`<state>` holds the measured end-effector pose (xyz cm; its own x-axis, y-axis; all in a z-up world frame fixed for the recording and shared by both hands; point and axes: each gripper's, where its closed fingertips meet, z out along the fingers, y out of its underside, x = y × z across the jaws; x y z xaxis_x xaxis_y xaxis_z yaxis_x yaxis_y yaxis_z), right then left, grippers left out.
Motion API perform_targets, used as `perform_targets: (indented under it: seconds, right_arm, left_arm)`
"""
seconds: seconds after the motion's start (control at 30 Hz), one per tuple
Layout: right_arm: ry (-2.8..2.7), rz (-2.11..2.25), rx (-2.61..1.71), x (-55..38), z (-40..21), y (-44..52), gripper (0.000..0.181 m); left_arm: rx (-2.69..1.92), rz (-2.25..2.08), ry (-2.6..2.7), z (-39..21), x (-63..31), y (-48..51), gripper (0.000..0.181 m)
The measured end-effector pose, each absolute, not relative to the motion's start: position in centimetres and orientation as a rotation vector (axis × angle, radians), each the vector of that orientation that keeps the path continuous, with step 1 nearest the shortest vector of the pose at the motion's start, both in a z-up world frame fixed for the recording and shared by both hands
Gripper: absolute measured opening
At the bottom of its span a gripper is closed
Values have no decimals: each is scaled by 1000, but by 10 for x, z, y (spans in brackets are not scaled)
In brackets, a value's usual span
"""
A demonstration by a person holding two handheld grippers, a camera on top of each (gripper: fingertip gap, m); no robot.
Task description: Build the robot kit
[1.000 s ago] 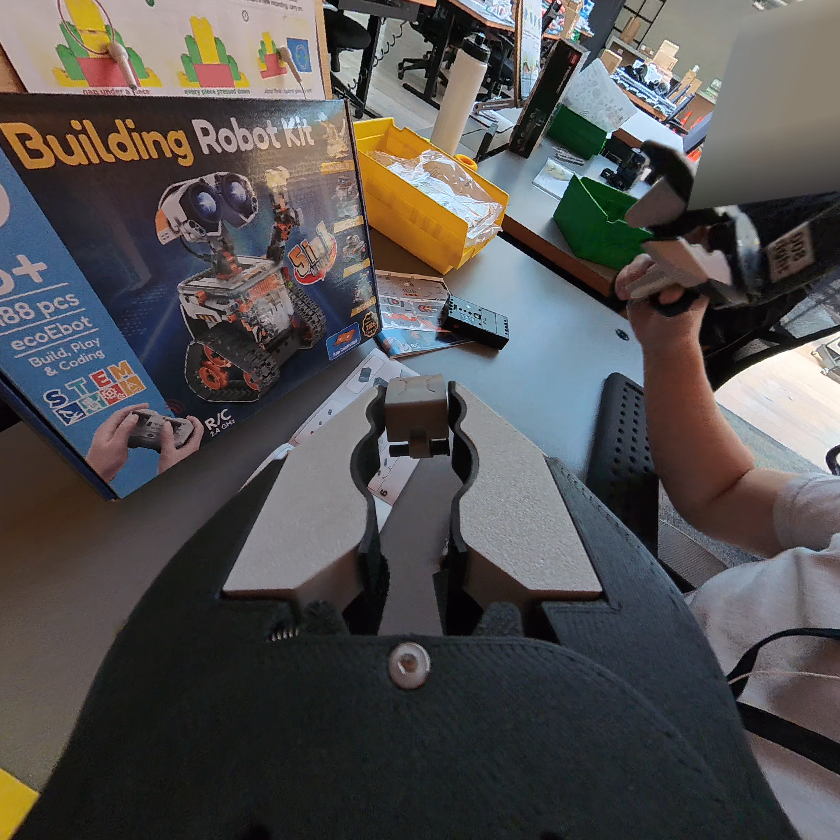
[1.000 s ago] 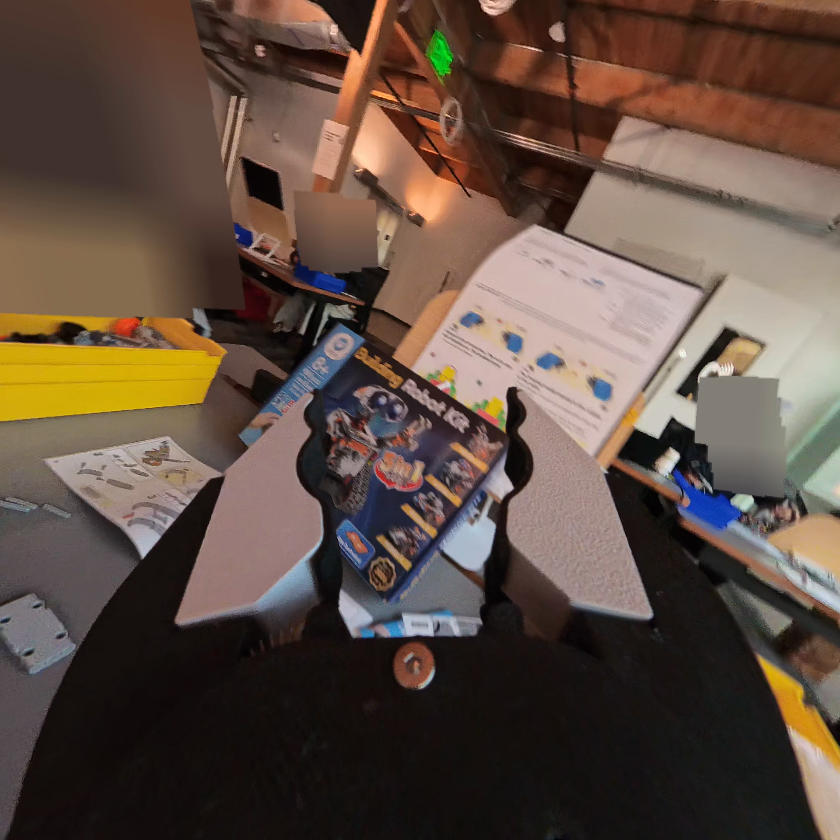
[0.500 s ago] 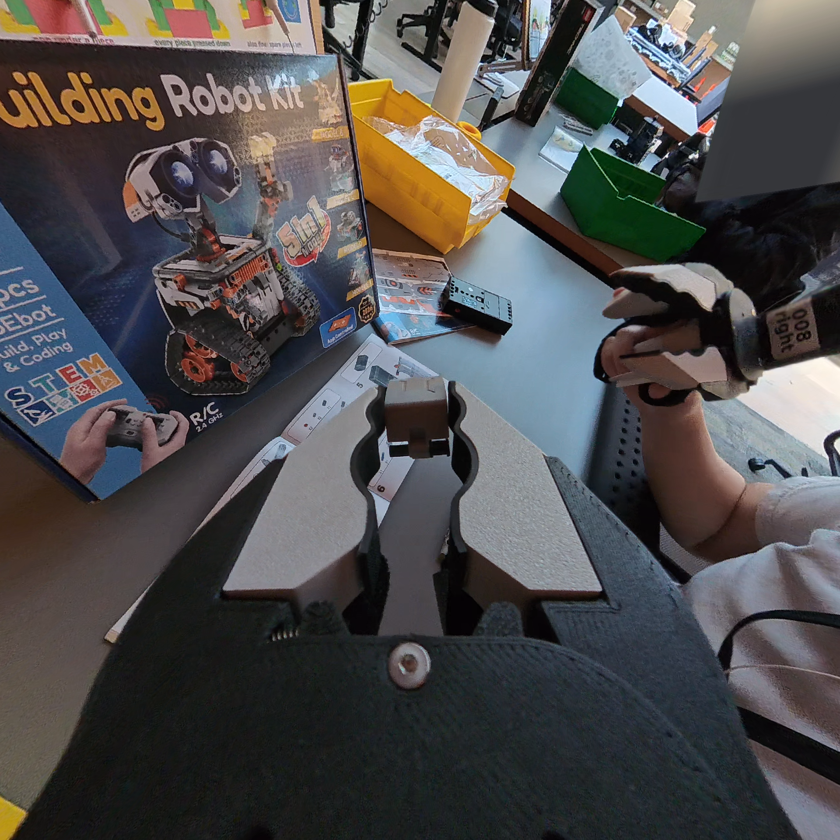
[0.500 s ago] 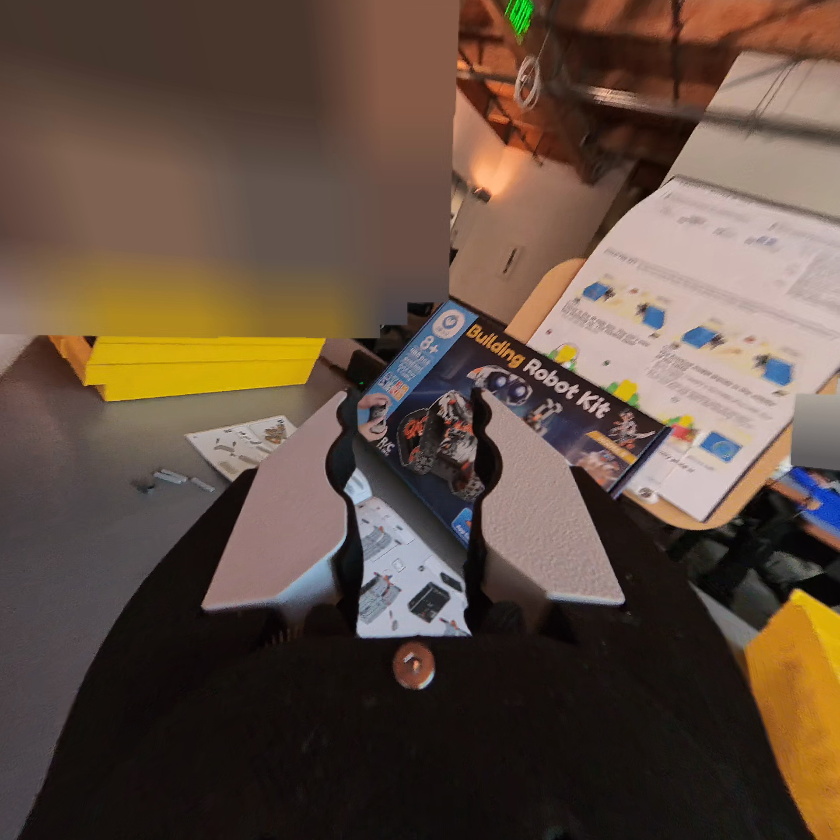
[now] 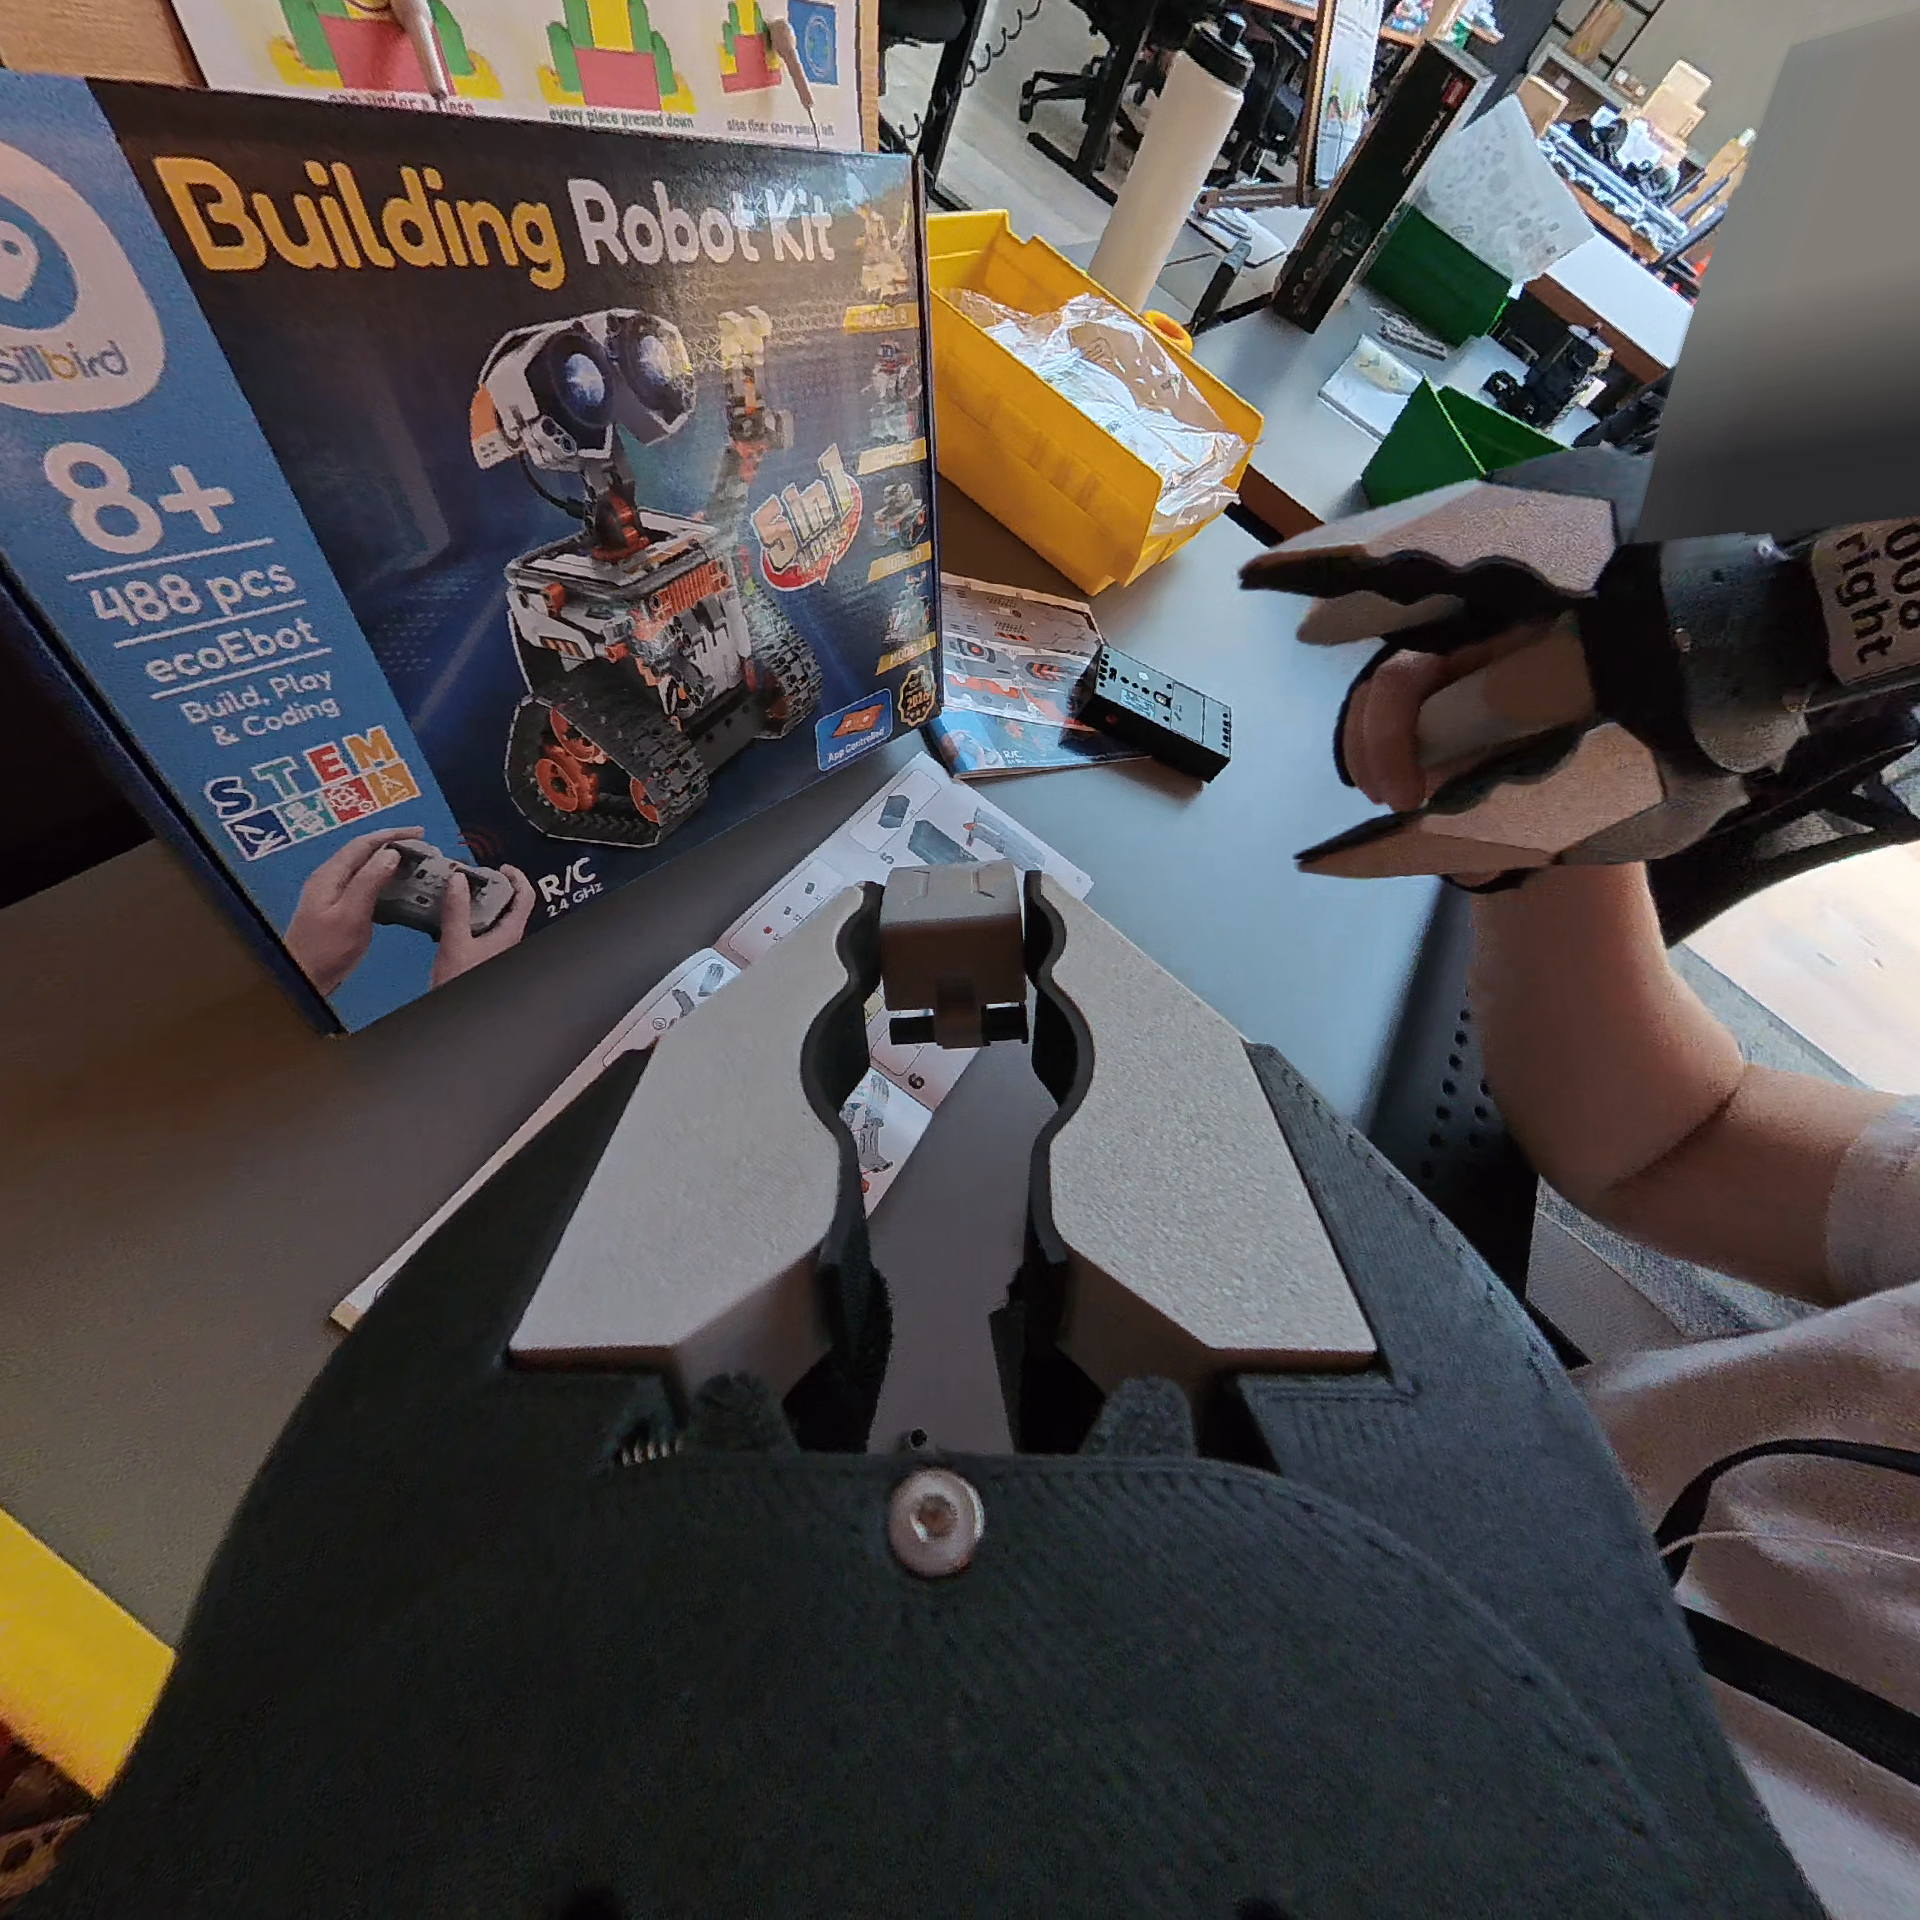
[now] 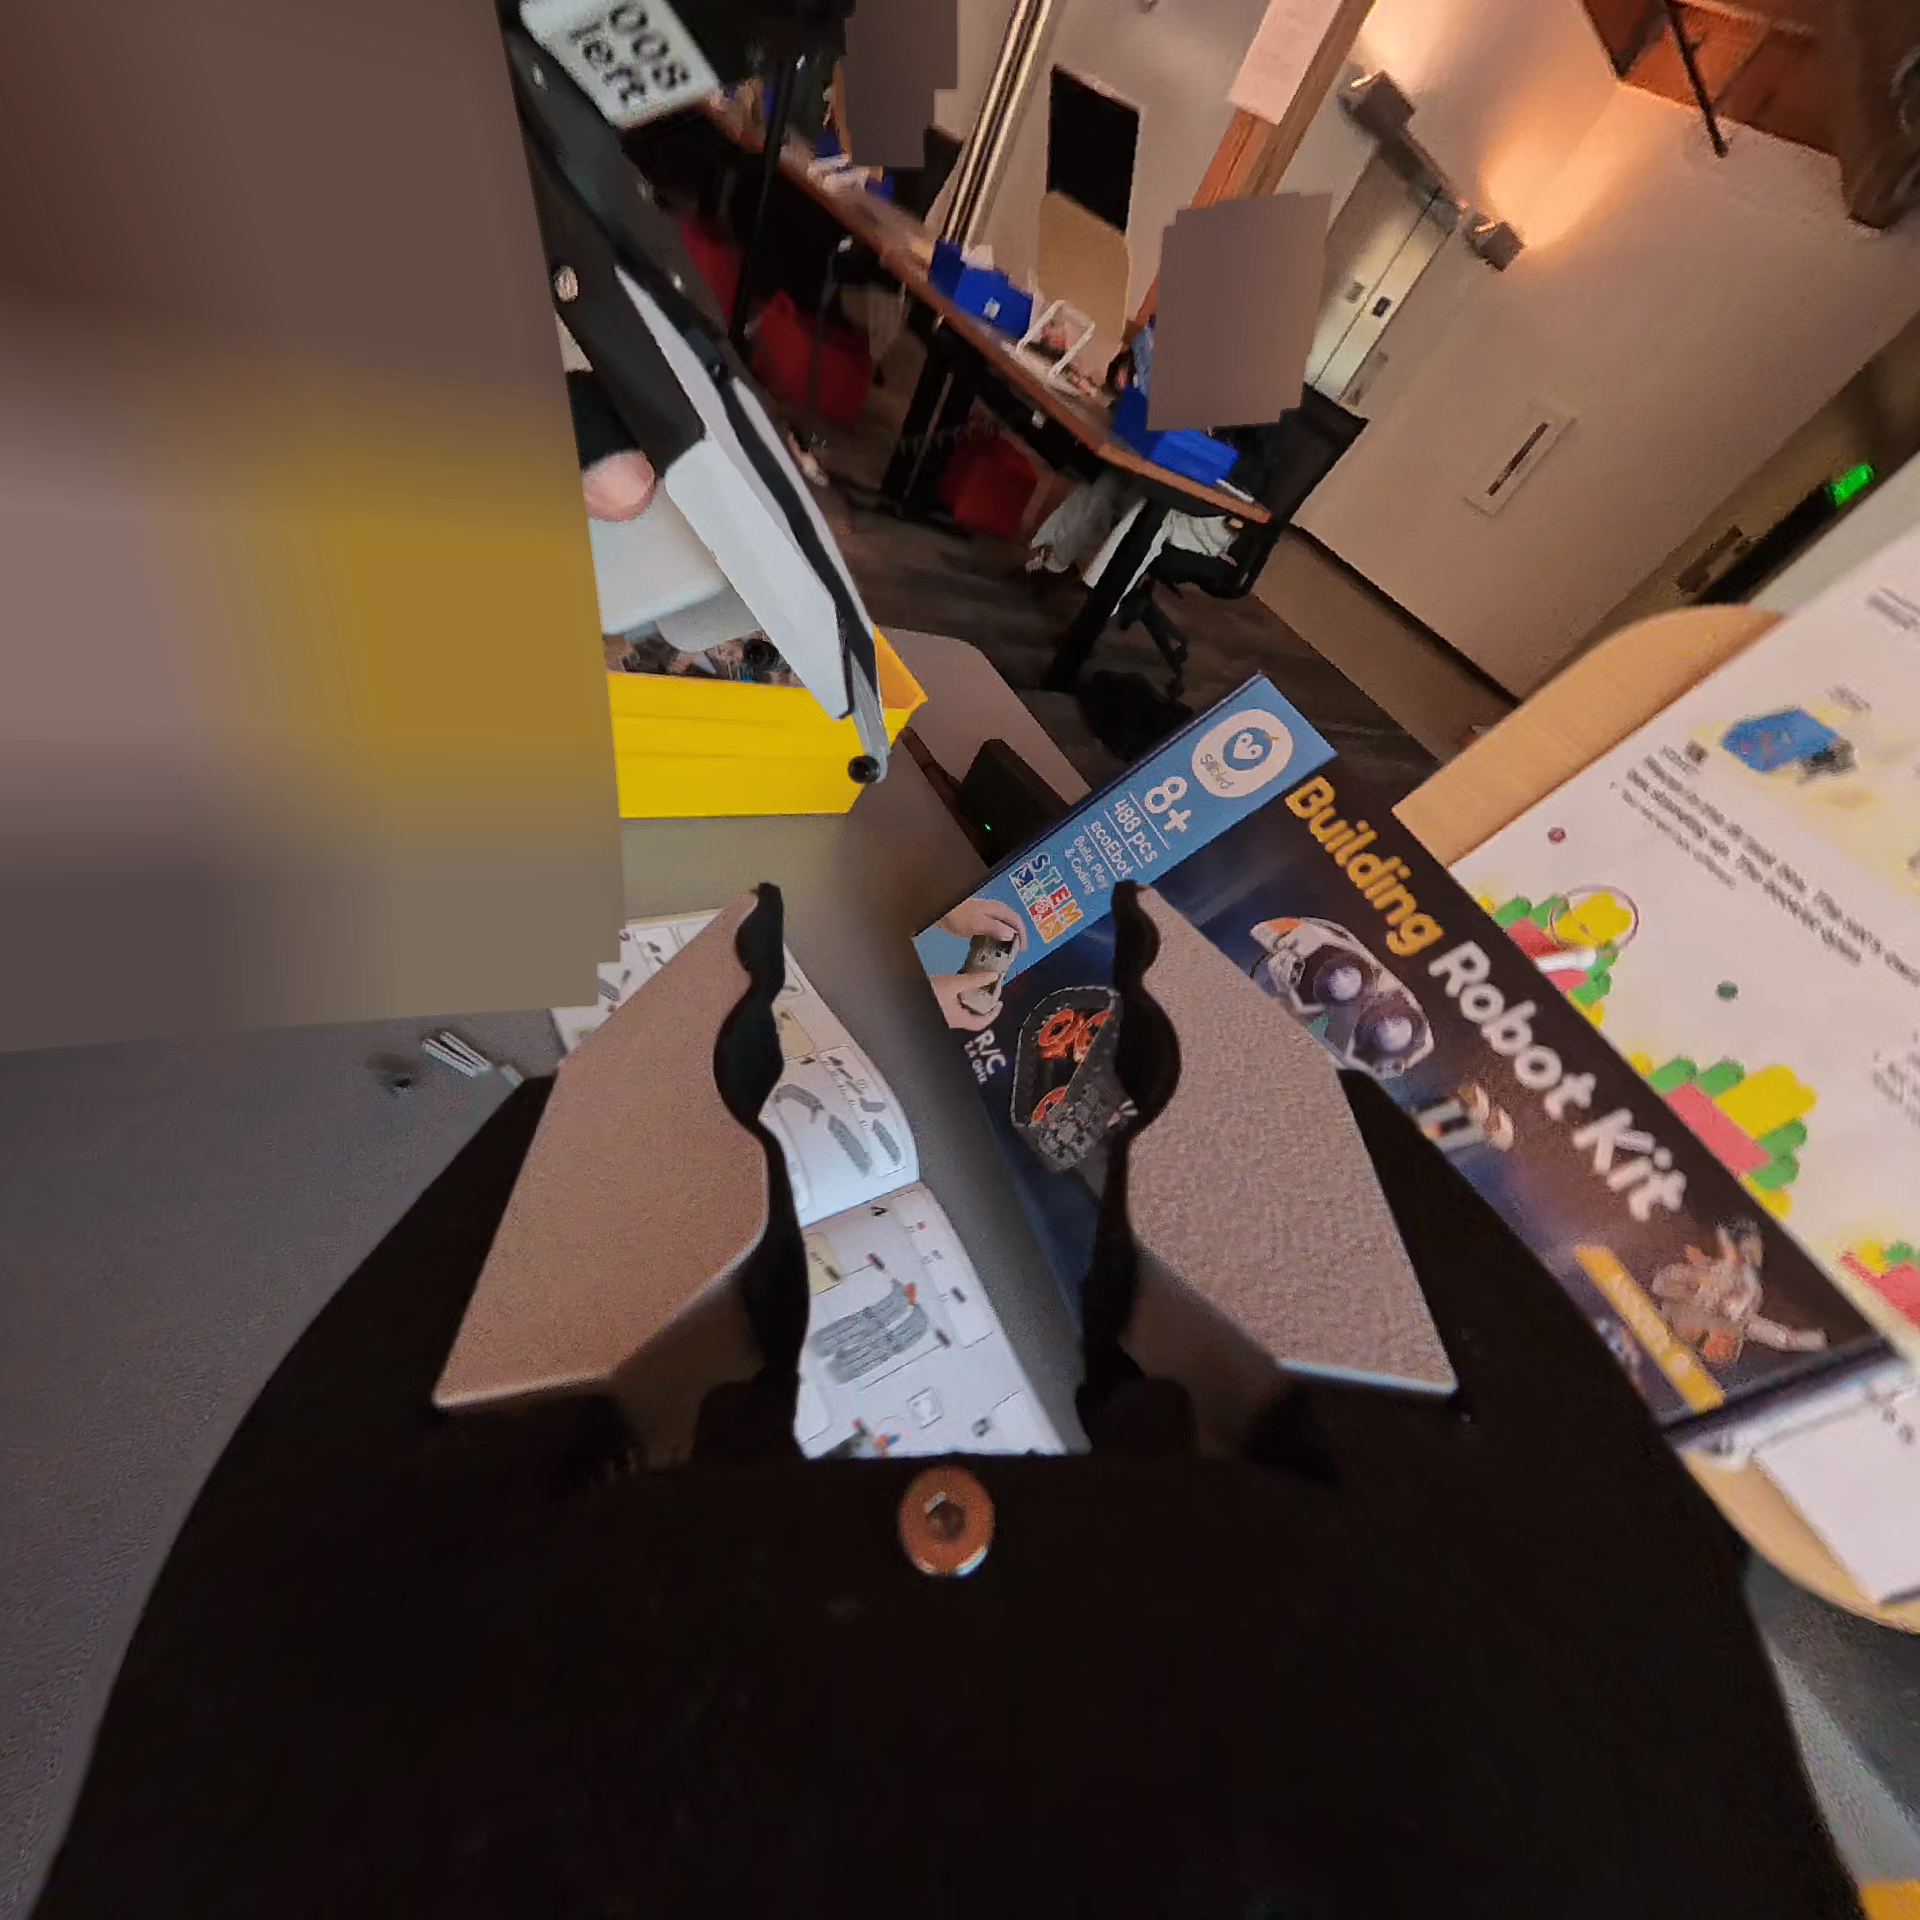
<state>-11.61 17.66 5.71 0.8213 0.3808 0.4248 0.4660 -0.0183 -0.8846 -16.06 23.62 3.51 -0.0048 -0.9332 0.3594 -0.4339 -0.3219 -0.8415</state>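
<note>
My left gripper point(image 5: 951, 935) is shut on a small grey building piece point(image 5: 951, 961) and holds it above a printed instruction sheet point(image 5: 800, 940) on the grey table point(image 5: 1226, 914). My right gripper point(image 6: 945, 904) is open and empty, in the air over the same sheet point(image 6: 873, 1257). It also shows in the left wrist view point(image 5: 1276, 717), held by a hand, to the right of the left gripper with its jaws pointing left. The left gripper appears at the upper left of the right wrist view point(image 6: 868, 753). A robot kit box point(image 5: 520, 499) stands behind the sheet.
A yellow bin point(image 5: 1081, 447) with a plastic bag stands behind the box. A black block point(image 5: 1153, 712) lies on a booklet point(image 5: 1003, 665). Green bins point(image 5: 1455, 442) and a white bottle point(image 5: 1164, 187) stand farther back. Small grey parts point(image 6: 447, 1055), another yellow bin point(image 6: 727, 748) and a poster board point(image 6: 1714, 935) also show. Tip to tip, the grippers are about 9 cm apart.
My right gripper has come down from pointing upward and swung toward the left gripper; its jaws narrowed, then opened wider. My left gripper keeps hold of the grey piece.
</note>
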Motion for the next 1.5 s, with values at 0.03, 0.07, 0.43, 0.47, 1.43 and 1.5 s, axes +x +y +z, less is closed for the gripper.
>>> perform_targets:
  seconds: [0.03,0.07,0.43,0.47,1.43,1.5]
  right_arm:
    - [-711,-93,-1634,-118,57,186,61]
    - [-715,-93,-1638,-119,57,196,57]
    - [-839,-176,-1775,-109,-10,228,44]
    - [-813,-149,-1770,-107,-10,230,44]
    - [-874,-233,-1530,-100,14,218,4]
    - [-871,-230,-1519,-101,16,217,4]
  left_arm:
    - [-1777,-1305,1407,35,-161,237,25]
    - [-1778,-1308,1402,36,-160,237,25]
    - [-1801,-1319,1362,30,-140,238,25]
    - [-1803,-1322,1357,29,-137,238,25]
    - [-1773,-1426,1448,22,-105,206,25]
    - [-1765,-1436,1447,24,-105,205,25]
